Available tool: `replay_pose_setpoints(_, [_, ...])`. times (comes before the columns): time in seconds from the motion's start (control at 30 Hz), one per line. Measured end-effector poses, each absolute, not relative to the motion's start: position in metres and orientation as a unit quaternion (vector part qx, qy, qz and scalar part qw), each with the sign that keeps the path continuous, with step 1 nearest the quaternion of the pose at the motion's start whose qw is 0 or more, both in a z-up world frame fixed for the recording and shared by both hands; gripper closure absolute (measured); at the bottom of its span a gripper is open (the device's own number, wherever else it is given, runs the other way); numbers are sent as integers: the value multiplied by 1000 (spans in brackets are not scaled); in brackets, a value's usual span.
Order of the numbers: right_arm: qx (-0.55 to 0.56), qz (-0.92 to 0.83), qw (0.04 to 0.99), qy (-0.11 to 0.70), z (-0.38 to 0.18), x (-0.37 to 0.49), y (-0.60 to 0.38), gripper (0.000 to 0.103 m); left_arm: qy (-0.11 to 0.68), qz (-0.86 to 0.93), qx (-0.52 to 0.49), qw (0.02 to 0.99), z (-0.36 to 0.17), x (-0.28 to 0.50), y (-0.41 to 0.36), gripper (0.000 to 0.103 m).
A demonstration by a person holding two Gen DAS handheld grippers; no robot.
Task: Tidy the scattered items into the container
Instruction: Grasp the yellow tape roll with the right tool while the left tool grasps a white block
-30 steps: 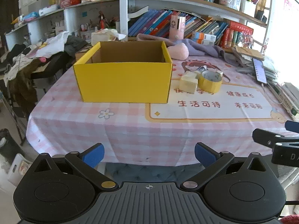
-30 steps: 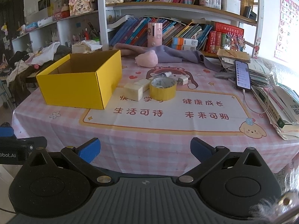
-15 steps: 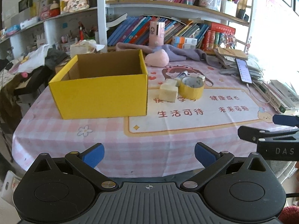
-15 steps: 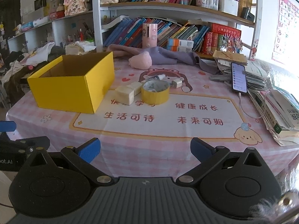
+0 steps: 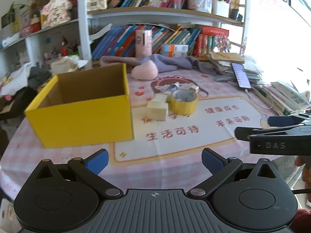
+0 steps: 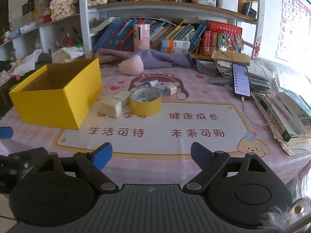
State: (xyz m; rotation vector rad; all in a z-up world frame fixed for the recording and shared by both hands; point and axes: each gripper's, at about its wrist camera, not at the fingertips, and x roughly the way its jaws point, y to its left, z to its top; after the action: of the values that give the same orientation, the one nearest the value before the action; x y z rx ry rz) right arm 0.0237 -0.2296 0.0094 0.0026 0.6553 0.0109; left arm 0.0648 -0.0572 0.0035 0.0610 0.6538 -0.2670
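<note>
An open yellow cardboard box (image 5: pixel 81 116) (image 6: pixel 56 99) stands on the pink checked tablecloth. Right of it lie two cream blocks (image 5: pixel 157 107) (image 6: pixel 114 103) against a roll of yellow tape (image 5: pixel 183 102) (image 6: pixel 145 102). Behind the roll are a small white tube (image 6: pixel 150 83) and a white charger plug (image 6: pixel 171 89). My left gripper (image 5: pixel 154 160) is open and holds nothing, over the near table edge. My right gripper (image 6: pixel 151 155) has its jaws closing with nothing between them, well short of the items. The right gripper (image 5: pixel 272 132) also shows from the side at the left wrist view's right edge.
A phone (image 6: pixel 241 81) on a cable lies on stacked books and papers (image 6: pixel 287 112) at the right. A pink plush (image 6: pixel 132 67) and purple cloth (image 6: pixel 165 59) lie at the back before the bookshelf (image 6: pixel 175 9). Clothes are heaped at the far left (image 5: pixel 23 77).
Both grippers have moved forward over the table edge, so the box and items look larger. The right gripper's blue pads stand closer together than before. The left gripper is as wide as before.
</note>
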Motion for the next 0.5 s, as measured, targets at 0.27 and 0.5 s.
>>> replay_pose_setpoints(0.27, [-11,9,947,322,12,57,-249,18,329,-159,23,930,-2,104,-85,1])
replay_pose_setpoints(0.5, [-19,13,945,327,16,95,-280,17,337,-166,26,926,-3,138,-118,1])
